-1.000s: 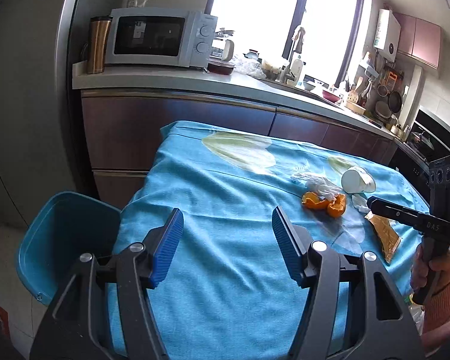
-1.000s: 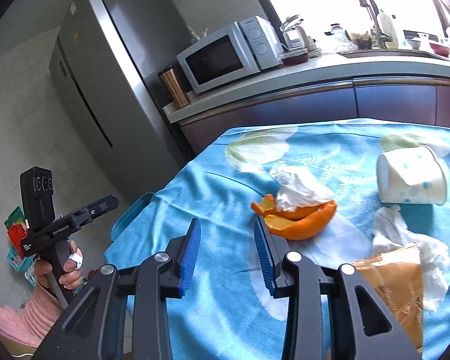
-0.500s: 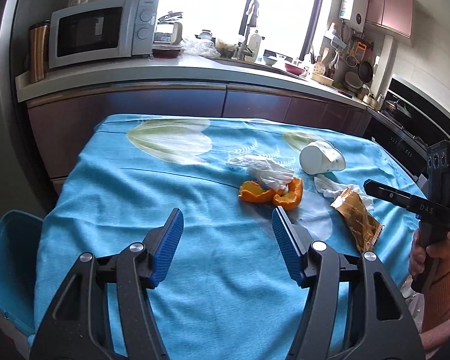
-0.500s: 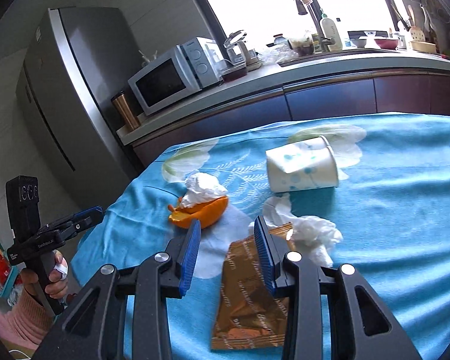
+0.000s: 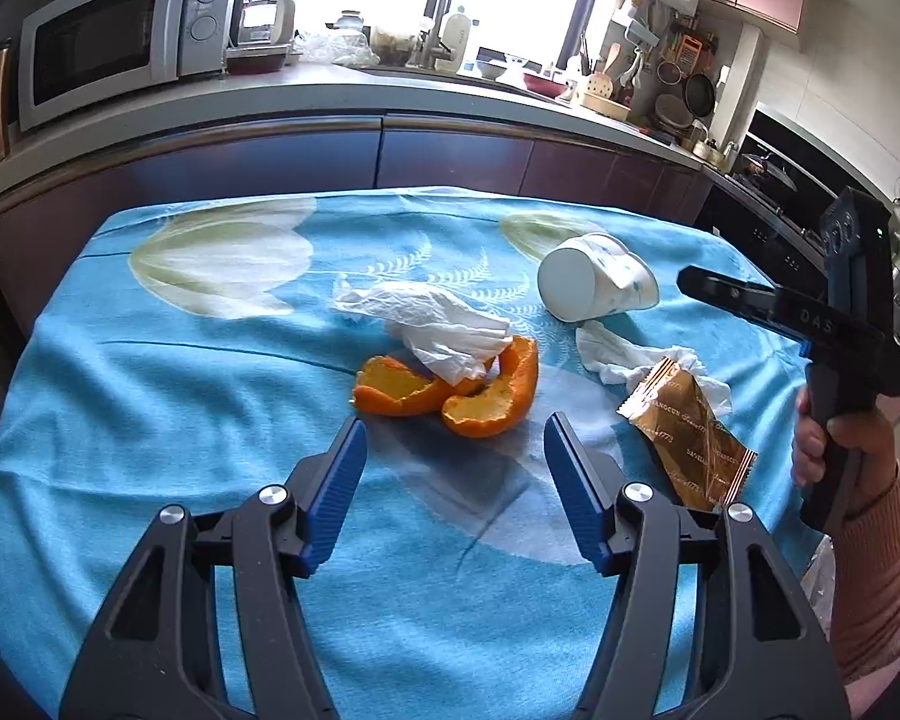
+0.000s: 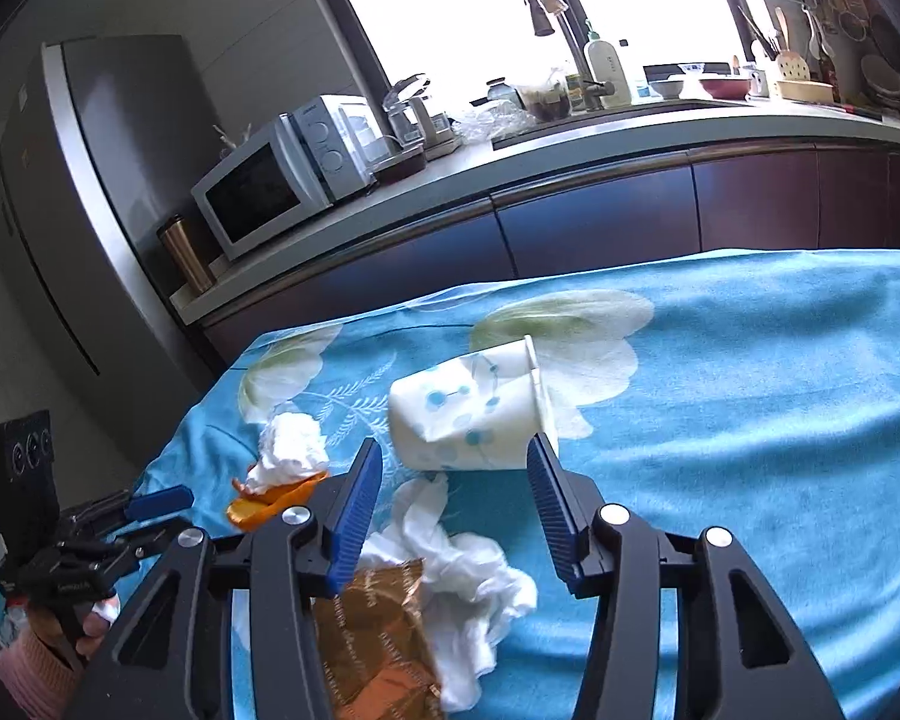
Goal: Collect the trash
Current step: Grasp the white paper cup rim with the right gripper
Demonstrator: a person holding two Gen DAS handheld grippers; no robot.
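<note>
Left tongs [image 5: 455, 444] spread, empty, just short of the orange peel [image 5: 450, 387]. Right tongs [image 6: 453, 477] just widened, empty, above wrapper [image 6: 378, 630] and napkin [image 6: 468, 564]. Beyond the peel: tissue [image 5: 432, 324], tipped paper cup [image 6: 474, 420], all on the blue-clothed surface [image 6: 750, 420].

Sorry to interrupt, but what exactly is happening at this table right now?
A person is clearing trash off a table with a blue cloth, holding a gripper in each hand. Nothing is picked up yet. The left gripper hangs open just short of the orange peel, which has a tissue on it. The right gripper, whose jaws have just been opening, is lined up on the tipped-over paper cup, with a second crumpled tissue and a gold wrapper below it.
</note>
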